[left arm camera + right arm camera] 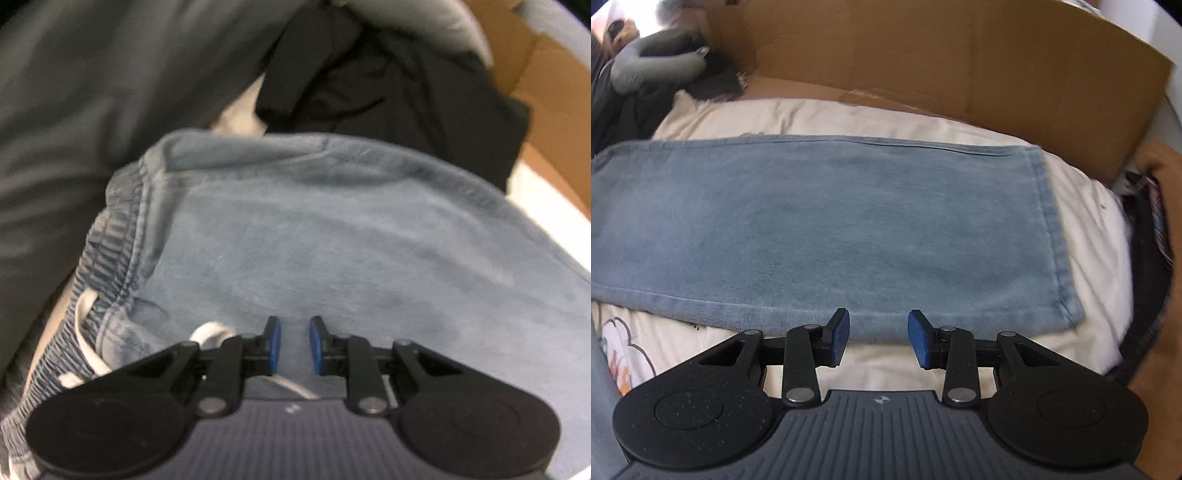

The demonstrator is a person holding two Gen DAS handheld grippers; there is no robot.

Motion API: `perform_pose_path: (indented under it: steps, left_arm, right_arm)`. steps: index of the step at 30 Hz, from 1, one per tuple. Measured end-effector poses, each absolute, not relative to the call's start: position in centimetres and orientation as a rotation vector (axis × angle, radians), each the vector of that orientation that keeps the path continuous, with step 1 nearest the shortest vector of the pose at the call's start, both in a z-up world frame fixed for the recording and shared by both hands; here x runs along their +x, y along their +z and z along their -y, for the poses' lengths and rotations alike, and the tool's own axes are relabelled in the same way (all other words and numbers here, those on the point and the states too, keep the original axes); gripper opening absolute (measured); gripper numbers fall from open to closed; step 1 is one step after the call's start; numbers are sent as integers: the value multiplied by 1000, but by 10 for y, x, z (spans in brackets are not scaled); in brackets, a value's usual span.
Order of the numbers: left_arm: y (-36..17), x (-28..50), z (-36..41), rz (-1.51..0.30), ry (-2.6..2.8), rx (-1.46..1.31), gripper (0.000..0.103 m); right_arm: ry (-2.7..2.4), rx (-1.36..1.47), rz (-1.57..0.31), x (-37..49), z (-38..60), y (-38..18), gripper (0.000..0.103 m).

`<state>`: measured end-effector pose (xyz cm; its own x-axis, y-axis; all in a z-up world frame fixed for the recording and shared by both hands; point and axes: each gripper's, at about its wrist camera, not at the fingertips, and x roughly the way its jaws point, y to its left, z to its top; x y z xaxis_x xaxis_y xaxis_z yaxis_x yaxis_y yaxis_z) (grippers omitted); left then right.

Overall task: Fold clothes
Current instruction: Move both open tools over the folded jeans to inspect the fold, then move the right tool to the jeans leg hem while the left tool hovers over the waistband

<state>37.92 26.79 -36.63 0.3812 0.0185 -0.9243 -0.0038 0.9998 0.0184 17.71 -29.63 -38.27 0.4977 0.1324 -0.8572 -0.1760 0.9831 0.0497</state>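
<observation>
Left wrist view: the left gripper has its jaws only slightly apart, hovering over the waist end of the blue jeans, nothing pinched between them (frame's pretty blurry). You get the elastic waistband, a white drawstring and a black garment at the far side.

Right wrist view: the right gripper is open wider, empty, at the near edge of the jeans' leg, flat on a cream bedsheet. Only here: the leg hem and a cardboard box behind.
</observation>
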Motion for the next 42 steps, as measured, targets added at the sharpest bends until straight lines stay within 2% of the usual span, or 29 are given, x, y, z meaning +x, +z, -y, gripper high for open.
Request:
perform_pose_path:
  steps: [6, 14, 17, 22, 25, 36, 42]
  left_arm:
    - [-367, 395, -271, -1167, 65, 12, 21]
    - [-360, 410, -253, -1168, 40, 63, 9]
    - [-350, 414, -242, -1135, -10, 53, 10]
    - [-346, 425, -214, -1125, -97, 62, 15]
    - [-352, 435, -201, -1127, -89, 64, 13]
    - [-374, 461, -195, -1124, -28, 113, 12]
    - [-378, 460, -197, -1133, -16, 129, 10]
  right_arm:
    - [177, -92, -1045, 191, 293, -396, 42]
    - [99, -51, -1072, 209, 316, -415, 45]
    - [74, -37, -1064, 210, 326, -419, 52]
    - [60, 1, -1045, 204, 343, -422, 53]
    - [62, 10, -1041, 202, 351, -423, 53]
    - [76, -2, -1028, 200, 367, -424, 47]
    - [55, -13, -1018, 199, 377, -424, 33]
